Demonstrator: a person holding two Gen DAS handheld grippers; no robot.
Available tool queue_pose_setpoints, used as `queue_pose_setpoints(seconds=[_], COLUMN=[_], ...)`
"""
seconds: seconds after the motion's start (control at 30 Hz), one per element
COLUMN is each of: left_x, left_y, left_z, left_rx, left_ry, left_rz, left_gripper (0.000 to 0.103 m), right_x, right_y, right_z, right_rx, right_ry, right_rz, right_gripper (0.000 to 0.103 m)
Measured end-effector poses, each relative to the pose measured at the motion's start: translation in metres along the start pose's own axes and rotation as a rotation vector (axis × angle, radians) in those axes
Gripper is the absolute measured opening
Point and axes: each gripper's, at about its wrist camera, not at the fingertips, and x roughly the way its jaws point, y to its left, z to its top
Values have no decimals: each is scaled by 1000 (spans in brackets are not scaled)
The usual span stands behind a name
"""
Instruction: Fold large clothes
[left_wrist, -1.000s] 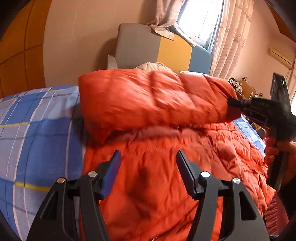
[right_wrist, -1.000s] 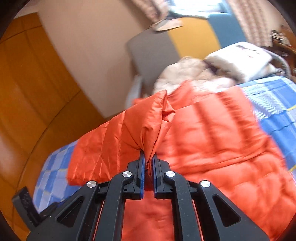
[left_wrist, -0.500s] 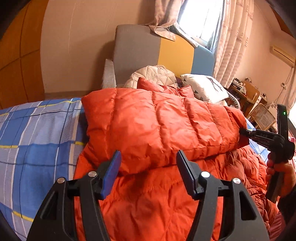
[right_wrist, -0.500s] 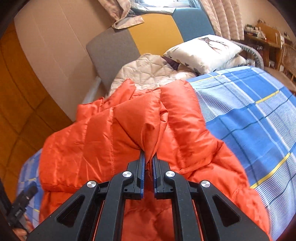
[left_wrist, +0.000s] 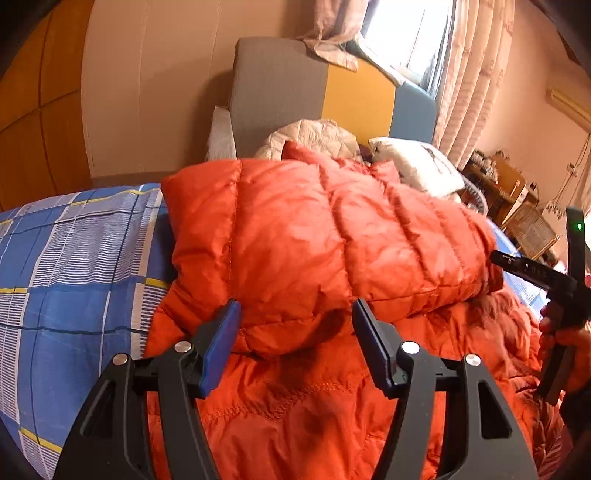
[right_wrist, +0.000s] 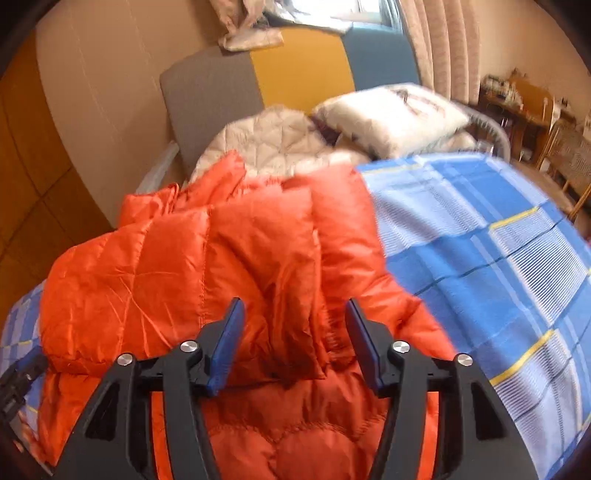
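Left tool (left_wrist: 295, 347) spread wide, nothing between the pads, hanging just over the near edge of the folded-over flap. Right tool (right_wrist: 293, 345) also spread wide, gripping nothing, with the flap's right corner lying loose between its fingers (right_wrist: 227, 343). Orange down jacket (left_wrist: 314, 258) lay on the bed, upper part doubled over onto its lower body, fold running left to right. Blue checked bedsheet (left_wrist: 74, 280) showed on both sides of it. Right tool was also visible at the right edge of the left view, held in a hand (left_wrist: 565, 332). Farther back: cream quilted garment (right_wrist: 273, 144), white pillow (right_wrist: 391, 114), then grey, yellow and blue headboard (left_wrist: 317, 96) against the wall.
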Motion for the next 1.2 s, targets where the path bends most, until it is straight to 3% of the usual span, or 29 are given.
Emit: queue_pose_setpoints(seconds=[0.23, 0.37, 0.67, 1.2], left_x=[0, 5, 45, 68], left_y=[1, 0, 15, 20], left_z=[6, 12, 25, 19], left_rx=[-13, 8, -9, -18], left_ry=[-15, -14, 51, 76], left_rz=[-18, -23, -20, -17], left_gripper=[63, 63, 62, 62], right_x=[-18, -3, 56, 81], right_y=[19, 35, 48, 58], right_z=[5, 13, 14, -3], right_rx=[-49, -88, -139, -164], right_ry=[-49, -20, 98, 108], right_rz=[69, 110, 29, -49], right_gripper=[56, 56, 56, 56])
